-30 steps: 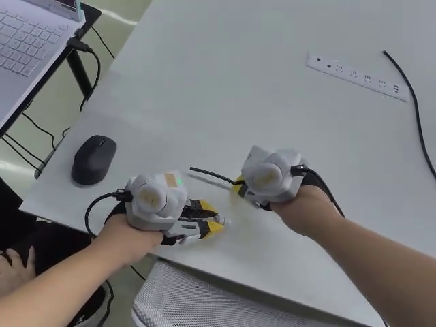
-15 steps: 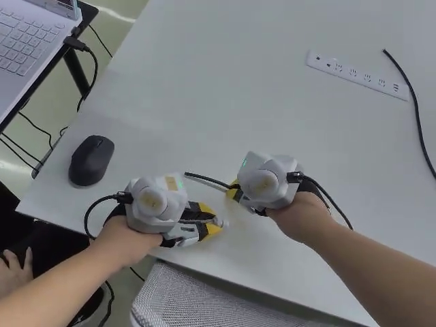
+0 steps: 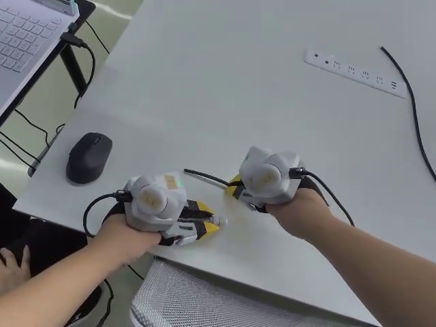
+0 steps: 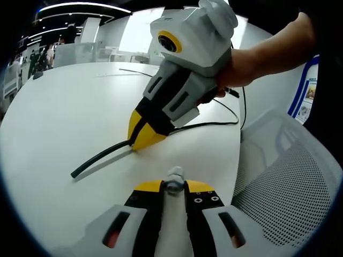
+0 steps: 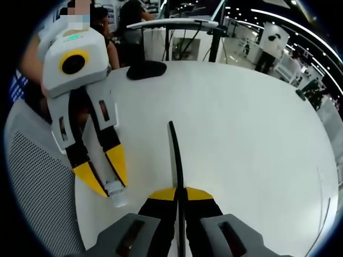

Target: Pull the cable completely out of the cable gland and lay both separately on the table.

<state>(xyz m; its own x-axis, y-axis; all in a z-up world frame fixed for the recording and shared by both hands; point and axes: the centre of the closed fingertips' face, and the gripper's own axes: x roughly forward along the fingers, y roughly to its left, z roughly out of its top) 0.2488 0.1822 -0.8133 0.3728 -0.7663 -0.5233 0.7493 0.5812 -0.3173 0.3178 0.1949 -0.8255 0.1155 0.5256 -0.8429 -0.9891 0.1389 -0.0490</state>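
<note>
Barely anything has moved since a second ago: your left tool (image 3: 208, 225) stays clamped on the cable gland (image 4: 174, 176), and your right tool (image 3: 236, 188) stays clamped on the black cable (image 5: 175, 155). The cable is fully out of the gland and apart from it, free end low over the desk (image 3: 225, 82), mouse (image 3: 88, 157) off left.

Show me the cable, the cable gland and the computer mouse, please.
cable (image 5: 174, 155): right gripper view, middle of its free length.
cable gland (image 4: 174, 176): left gripper view, its tip.
mouse (image 3: 88, 157): head view, its top.
</note>
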